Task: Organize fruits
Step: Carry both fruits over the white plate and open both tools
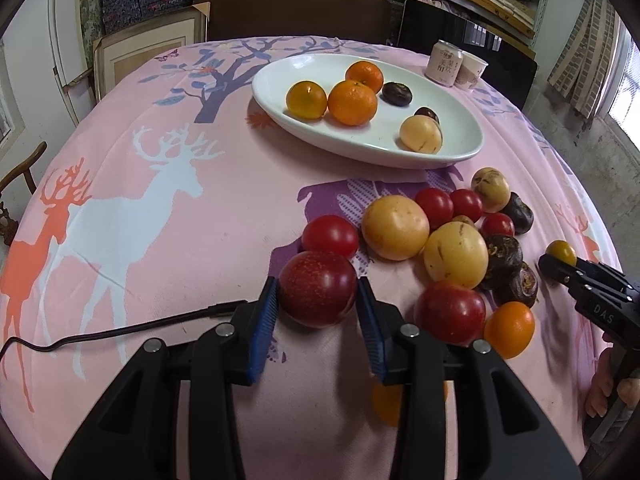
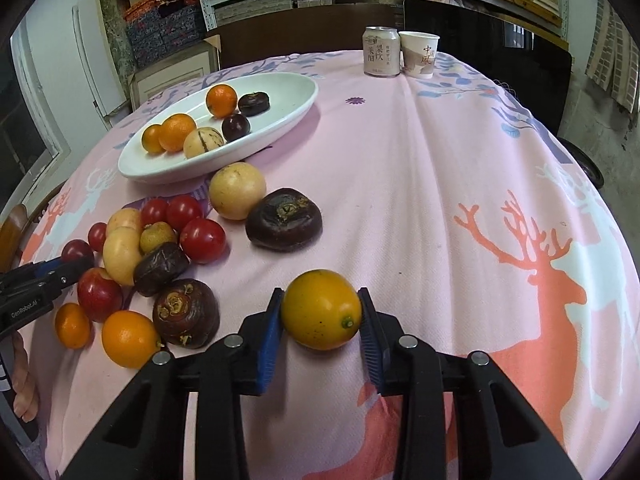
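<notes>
My left gripper (image 1: 317, 300) is shut on a dark red plum (image 1: 316, 280), its blue pads pressing both sides just above the pink cloth. My right gripper (image 2: 322, 312) is shut on a yellow-orange citrus fruit (image 2: 320, 304) to the right of the loose pile. That pile (image 1: 452, 240) holds red tomatoes, pale yellow fruits, dark brown ones and small oranges. Behind it, a white oval plate (image 1: 360, 148) carries three oranges, two dark fruits and a pale yellow one. In the right wrist view the left gripper (image 2: 74, 266) comes in from the left edge.
A drink can (image 2: 381, 52) and a paper cup (image 2: 419, 54) stand at the table's far edge. A black cable (image 1: 100, 334) lies on the cloth at the left. A person's hand (image 1: 608, 392) holds the right gripper's handle. Shelves and a dark chair back stand behind the table.
</notes>
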### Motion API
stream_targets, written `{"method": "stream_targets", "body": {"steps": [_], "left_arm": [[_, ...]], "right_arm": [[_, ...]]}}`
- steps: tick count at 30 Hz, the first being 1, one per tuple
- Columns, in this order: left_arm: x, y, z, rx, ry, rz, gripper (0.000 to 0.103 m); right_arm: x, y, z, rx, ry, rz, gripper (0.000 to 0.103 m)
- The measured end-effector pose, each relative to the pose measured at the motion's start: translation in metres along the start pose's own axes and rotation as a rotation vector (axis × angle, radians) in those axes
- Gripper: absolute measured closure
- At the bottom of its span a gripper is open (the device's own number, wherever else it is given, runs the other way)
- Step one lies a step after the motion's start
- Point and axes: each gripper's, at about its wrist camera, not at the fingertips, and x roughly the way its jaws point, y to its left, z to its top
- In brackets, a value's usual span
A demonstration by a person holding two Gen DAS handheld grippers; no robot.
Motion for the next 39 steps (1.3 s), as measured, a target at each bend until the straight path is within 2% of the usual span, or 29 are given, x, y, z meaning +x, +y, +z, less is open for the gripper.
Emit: {"method": "stream_targets", "body": {"steps": [3, 9, 11, 16, 20, 23, 25, 26, 27, 28, 30, 32, 35, 37, 39], "left_arm": [[-0.002, 0.001, 0.001, -0.003, -0.010, -0.004, 0.065], [-0.023, -0.001, 0.008, -0.004, -0.108, 0.007, 0.065], [-0.030, -0.005, 0.027, 0.003, -0.118, 0.003, 0.065], [-0.038, -0.020, 0.086, 0.026, -0.175, 0.007, 0.065], [-0.007, -0.031, 0.114, 0.016, -0.146, -0.031, 0.065], [0.018, -0.029, 0.113, 0.008, -0.116, -0.043, 0.065], [0.031, -0.027, 0.113, 0.021, -0.092, -0.025, 0.065], [0.035, -0.026, 0.114, 0.023, -0.084, -0.020, 0.064], [0.037, -0.025, 0.113, 0.019, -0.077, -0.015, 0.064], [0.040, -0.023, 0.114, 0.009, -0.067, -0.014, 0.064], [0.038, -0.022, 0.112, 0.009, -0.068, -0.028, 0.057], [0.028, -0.022, 0.112, 0.006, -0.108, -0.009, 0.032], [0.009, -0.019, 0.108, 0.007, -0.167, 0.003, 0.026], [0.000, -0.016, 0.105, 0.004, -0.183, -0.005, 0.023], [-0.007, -0.011, 0.101, -0.008, -0.198, 0.019, 0.022]], "right_arm": [[-0.001, -0.002, 0.001, 0.013, -0.004, 0.015, 0.066], [-0.006, -0.008, 0.008, 0.049, -0.025, 0.061, 0.066], [-0.012, -0.010, 0.024, 0.076, -0.030, 0.120, 0.066], [-0.035, 0.010, 0.092, 0.045, -0.131, 0.138, 0.066], [-0.015, 0.026, 0.138, 0.058, -0.155, 0.149, 0.066], [0.024, 0.030, 0.158, 0.083, -0.116, 0.141, 0.066], [0.045, 0.029, 0.163, 0.102, -0.092, 0.157, 0.066], [0.054, 0.028, 0.165, 0.110, -0.084, 0.168, 0.060], [0.060, 0.030, 0.164, 0.109, -0.078, 0.180, 0.039], [0.064, 0.028, 0.165, 0.112, -0.071, 0.192, 0.032], [0.060, 0.021, 0.161, 0.135, -0.105, 0.197, 0.031], [0.051, 0.014, 0.161, 0.157, -0.134, 0.215, 0.028], [0.037, 0.001, 0.157, 0.208, -0.173, 0.240, 0.015], [0.029, -0.005, 0.152, 0.228, -0.191, 0.237, 0.013], [0.022, -0.008, 0.148, 0.231, -0.204, 0.235, 0.013]]}}
